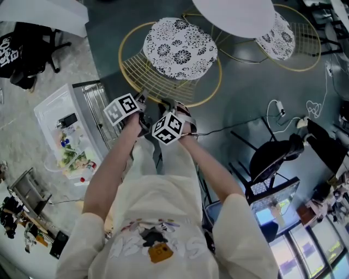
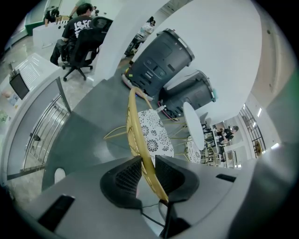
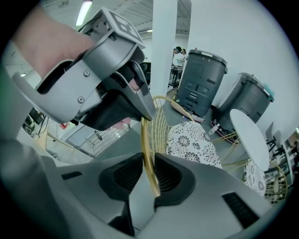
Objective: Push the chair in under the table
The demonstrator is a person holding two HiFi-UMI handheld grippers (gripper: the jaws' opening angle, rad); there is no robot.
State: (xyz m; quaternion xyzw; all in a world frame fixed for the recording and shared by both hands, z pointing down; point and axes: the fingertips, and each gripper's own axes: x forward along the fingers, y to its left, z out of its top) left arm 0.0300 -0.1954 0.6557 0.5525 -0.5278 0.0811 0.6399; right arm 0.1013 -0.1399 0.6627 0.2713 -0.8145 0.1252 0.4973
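Note:
A gold wire chair [image 1: 163, 82] with a black-and-white flowered cushion [image 1: 180, 48] stands on the dark floor, its seat toward the round white table [image 1: 234, 13]. Both grippers sit side by side on the near top of its backrest. My left gripper [image 1: 143, 99] is shut on the gold back rim [image 2: 135, 126], which runs between its pads [image 2: 126, 177]. My right gripper [image 3: 148, 161] has the same rim [image 3: 147, 135] between its pads and is closed on it too. The left gripper [image 3: 117, 93] shows just beyond it on the rim.
A second wire chair [image 1: 286, 38] stands on the table's far side. Two grey bins [image 2: 161, 60] stand by a white wall behind. A black office chair [image 1: 275, 155] and floor cables [image 1: 283, 117] lie to the right, a metal railing [image 1: 95, 109] to the left.

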